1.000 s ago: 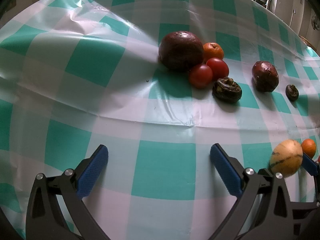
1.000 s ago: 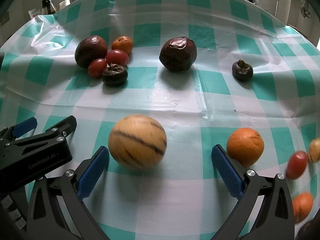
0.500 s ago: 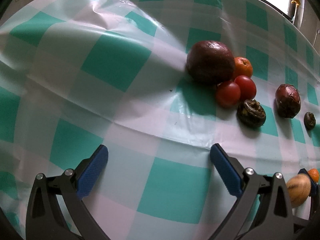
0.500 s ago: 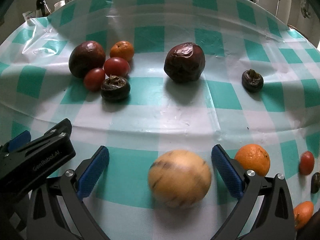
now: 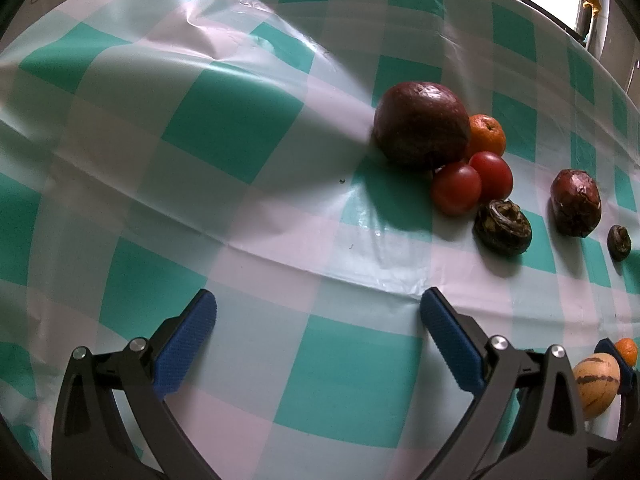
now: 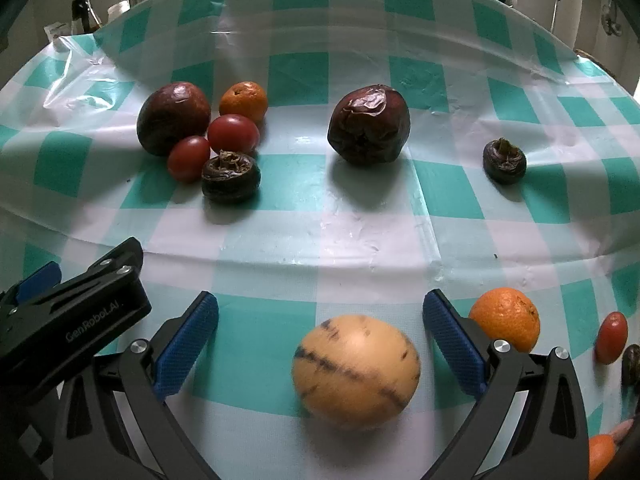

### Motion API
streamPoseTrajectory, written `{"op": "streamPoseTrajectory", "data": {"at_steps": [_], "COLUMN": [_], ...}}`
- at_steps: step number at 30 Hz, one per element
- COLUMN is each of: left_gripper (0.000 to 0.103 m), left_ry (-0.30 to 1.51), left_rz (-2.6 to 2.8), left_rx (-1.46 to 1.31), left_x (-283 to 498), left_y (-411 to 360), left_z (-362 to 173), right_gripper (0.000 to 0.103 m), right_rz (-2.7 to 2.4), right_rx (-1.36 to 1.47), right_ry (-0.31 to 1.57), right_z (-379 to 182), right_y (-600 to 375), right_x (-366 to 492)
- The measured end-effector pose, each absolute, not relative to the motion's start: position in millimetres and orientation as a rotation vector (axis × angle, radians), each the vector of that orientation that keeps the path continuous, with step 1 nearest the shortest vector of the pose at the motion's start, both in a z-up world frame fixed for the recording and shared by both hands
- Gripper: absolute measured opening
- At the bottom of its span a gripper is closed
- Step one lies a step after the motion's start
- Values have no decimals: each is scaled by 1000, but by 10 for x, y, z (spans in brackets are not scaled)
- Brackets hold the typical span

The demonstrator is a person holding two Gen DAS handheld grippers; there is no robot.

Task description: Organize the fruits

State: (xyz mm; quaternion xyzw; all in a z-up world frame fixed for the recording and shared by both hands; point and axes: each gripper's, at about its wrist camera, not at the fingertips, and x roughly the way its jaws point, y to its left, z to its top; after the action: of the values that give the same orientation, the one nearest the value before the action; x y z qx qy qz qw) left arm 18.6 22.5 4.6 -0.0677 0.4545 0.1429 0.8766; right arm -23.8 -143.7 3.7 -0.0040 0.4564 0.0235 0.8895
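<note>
Two tongs, both spread wide and holding nothing: the left tongs (image 5: 318, 336) hover over bare checked cloth on the table (image 5: 224, 132); the right tongs (image 6: 320, 336) straddle a pale yellow striped melon (image 6: 355, 370), which sits on the cloth between the blue pads, nearer the right pad, touching neither as far as can be told. Item appears smooth, rounded, firm-skinned and moderately heavy; likely to roll or slip, so best taken across its widest middle with an even squeeze. Beyond it: a cluster of dark purple fruit (image 6: 173, 118), small orange (image 6: 243, 101), two tomatoes (image 6: 233, 133) and a dark wrinkled fruit (image 6: 231, 176); a shrivelled purple fruit (image 6: 369, 124) stands apart. An orange (image 6: 505, 323) lies just right of the right pad.
</note>
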Motion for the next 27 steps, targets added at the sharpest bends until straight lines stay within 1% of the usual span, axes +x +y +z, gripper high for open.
{"op": "streamPoseTrajectory", "data": {"at_steps": [27], "left_gripper": [102], "left_ry": [948], "left_rz": [298], "left_rx": [-139], "left_x": [165], "left_y": [227], "left_z": [23], "right_gripper": [99], "right_rz": [56], "right_rx": [-10], "right_ry": [950], "right_z": [46], "right_y": [-1458], "right_x": [-231]}}
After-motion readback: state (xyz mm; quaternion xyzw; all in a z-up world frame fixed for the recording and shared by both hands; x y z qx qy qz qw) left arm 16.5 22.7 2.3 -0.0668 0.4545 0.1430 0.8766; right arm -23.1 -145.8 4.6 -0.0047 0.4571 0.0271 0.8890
